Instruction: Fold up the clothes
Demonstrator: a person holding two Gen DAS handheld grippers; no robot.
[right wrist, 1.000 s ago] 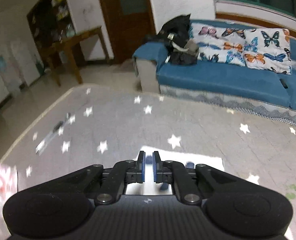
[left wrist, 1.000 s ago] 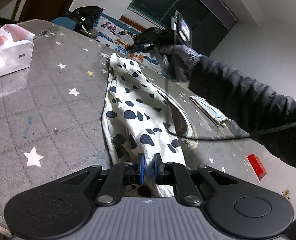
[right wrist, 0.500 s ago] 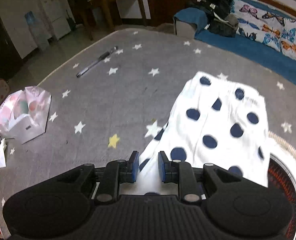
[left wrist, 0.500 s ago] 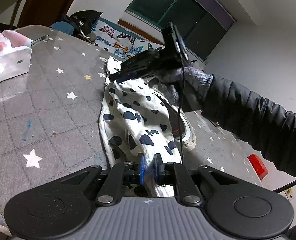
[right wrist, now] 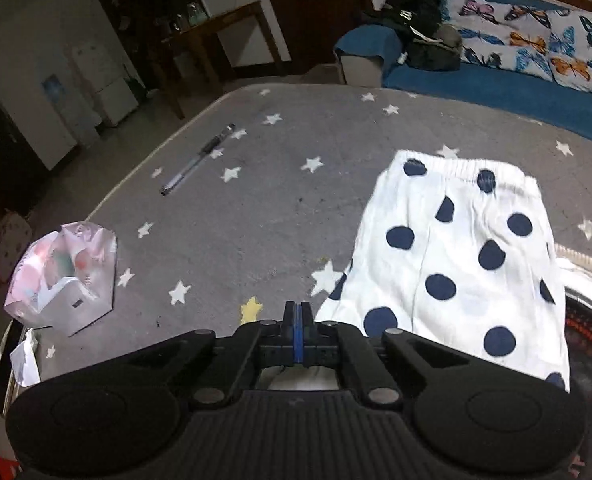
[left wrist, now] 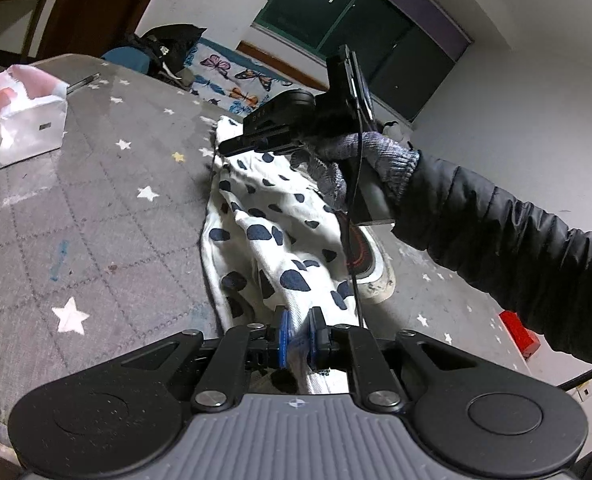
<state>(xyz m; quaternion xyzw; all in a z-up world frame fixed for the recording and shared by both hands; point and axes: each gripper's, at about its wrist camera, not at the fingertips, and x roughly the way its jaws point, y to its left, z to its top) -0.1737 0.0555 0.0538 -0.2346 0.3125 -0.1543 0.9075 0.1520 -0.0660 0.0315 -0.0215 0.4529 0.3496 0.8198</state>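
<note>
- White cotton-like cloth with dark blue spots, the garment lies down the middle of the left wrist view on a grey star-printed table cover; in the right wrist view it fills the right half, its gathered elastic waistband toward the upper right.
- Left gripper at the lower centre of its view is nearly closed, and a bunched fold of the spotted fabric is pinched between its blue pads.
- Right gripper, held by a gloved hand in the upper centre of the left wrist view, has just been closing and its jaws now meet. No cloth shows between them in the right wrist view; whether a thin edge is caught I cannot tell.
- Handling, as I judge it: light, limp and thin, so it will drape and slide on itself and crease wherever it is pinched. It will not hold a shape when lifted.
- Best holds look like the waistband corners or the hem edge, where the seam gives the pads something thicker to bite.
- Part of the garment rests over a round rimmed object at the right, so it could snag there if dragged.
</note>
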